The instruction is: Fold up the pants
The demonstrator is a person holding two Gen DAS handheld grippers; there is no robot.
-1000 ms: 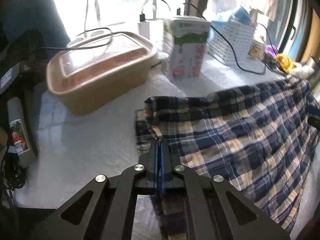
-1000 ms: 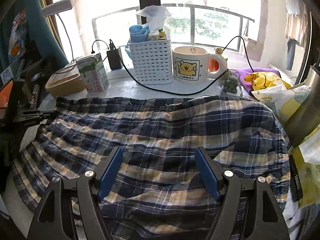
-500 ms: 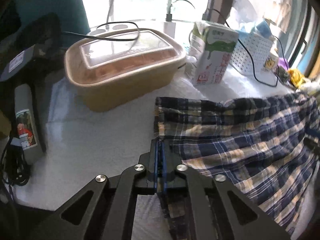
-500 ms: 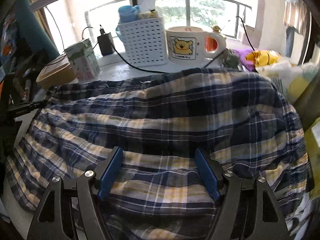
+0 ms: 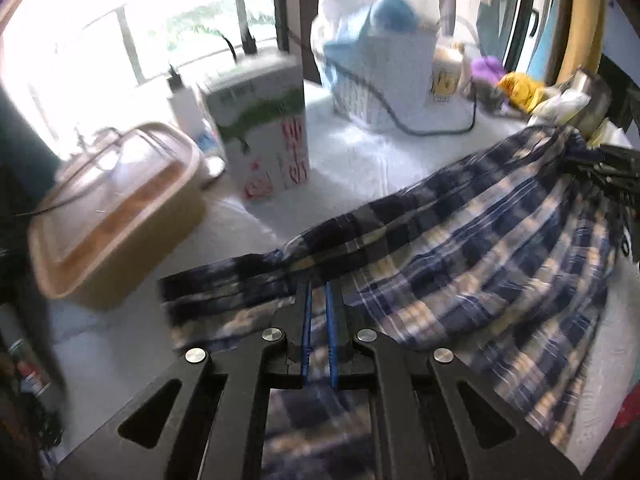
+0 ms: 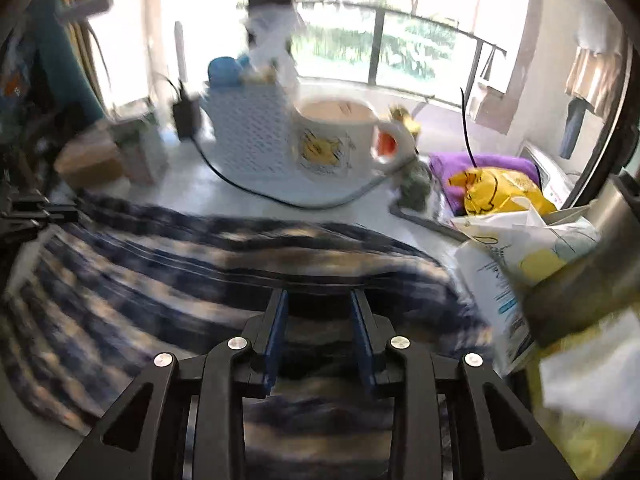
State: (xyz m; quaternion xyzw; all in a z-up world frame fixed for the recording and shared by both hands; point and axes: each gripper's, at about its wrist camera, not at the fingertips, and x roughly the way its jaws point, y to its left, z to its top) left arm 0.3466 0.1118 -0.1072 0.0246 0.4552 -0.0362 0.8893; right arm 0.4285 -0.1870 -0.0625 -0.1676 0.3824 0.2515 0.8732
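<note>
The navy, cream and yellow plaid cotton pants (image 5: 460, 248) lie spread across the white cloth-covered surface (image 5: 360, 156), their far edge bunched into a dark ridge. The left tongs (image 5: 319, 292) are pressed together, pinching that edge of the fabric near its left end. The right tongs (image 6: 318, 300) are closing over the opposite side of the pants, with cloth lying between the blue pads (image 6: 277, 332); the blur hides whether they press on it yet. Beyond the pants stand a tan lidded plastic container (image 5: 116, 216), a white and green carton (image 5: 262, 136), a white perforated basket (image 6: 256, 140) and a cream mug with a yellow bear (image 6: 336, 136), with a black cable (image 6: 280, 200) trailing between them.
</note>
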